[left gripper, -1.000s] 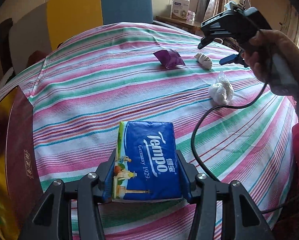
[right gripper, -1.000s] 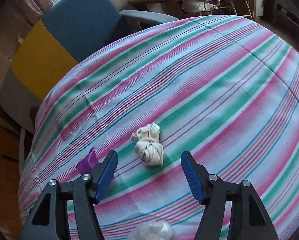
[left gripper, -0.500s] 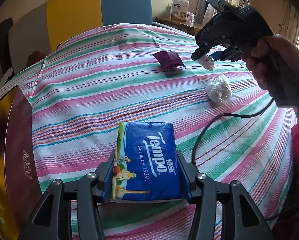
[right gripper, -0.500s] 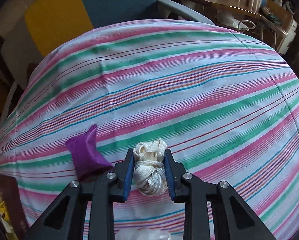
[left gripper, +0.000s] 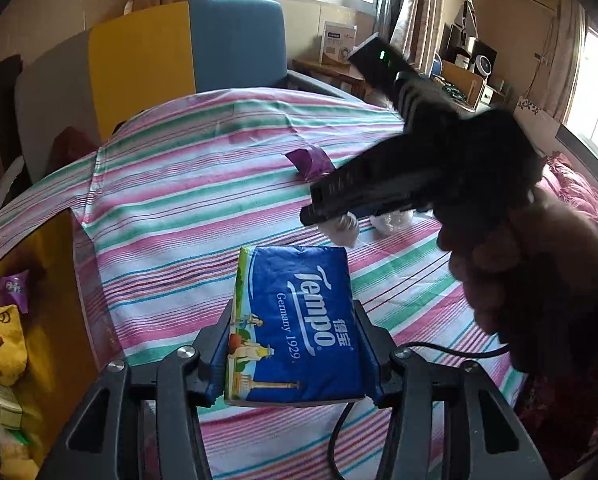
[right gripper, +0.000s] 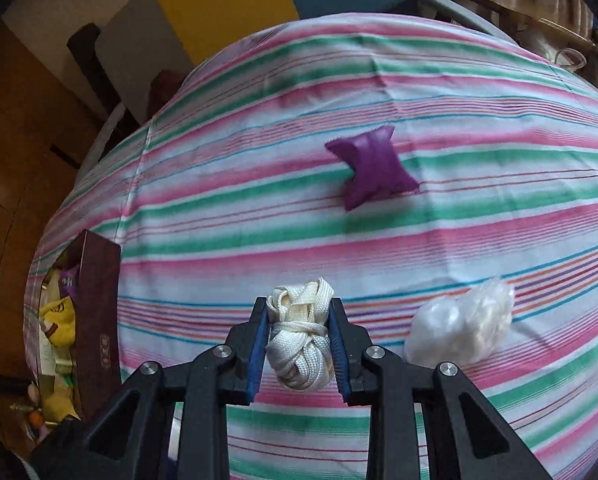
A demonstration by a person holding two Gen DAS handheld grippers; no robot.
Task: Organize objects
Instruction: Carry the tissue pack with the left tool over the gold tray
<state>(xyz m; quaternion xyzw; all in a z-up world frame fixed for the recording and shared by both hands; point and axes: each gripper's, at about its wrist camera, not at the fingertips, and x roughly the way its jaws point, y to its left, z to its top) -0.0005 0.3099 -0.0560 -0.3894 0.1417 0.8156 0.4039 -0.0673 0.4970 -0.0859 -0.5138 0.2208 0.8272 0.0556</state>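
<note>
My left gripper (left gripper: 293, 344) is shut on a blue Tempo tissue pack (left gripper: 295, 320) and holds it above the striped tablecloth (left gripper: 187, 200). My right gripper (right gripper: 299, 344) is shut on a cream bundle of knotted shoelace (right gripper: 301, 340), lifted off the cloth. In the left wrist view the right gripper (left gripper: 331, 220) crosses from the right, just beyond the tissue pack, with the lace (left gripper: 343, 226) at its tip. A purple packet (right gripper: 373, 168) and a clear plastic bag (right gripper: 459, 328) lie on the cloth.
An open dark-red box (right gripper: 97, 312) with a yellow item and other things inside stands at the table's left edge; it also shows in the left wrist view (left gripper: 71, 300). A blue, yellow and grey chair (left gripper: 159, 56) stands behind the table. A side table (left gripper: 331, 72) stands beyond.
My right gripper closed on the lace bundle, lifted it and swung left toward the tissue pack and the box. My left gripper kept hold of the tissue pack and tilted up a little.
</note>
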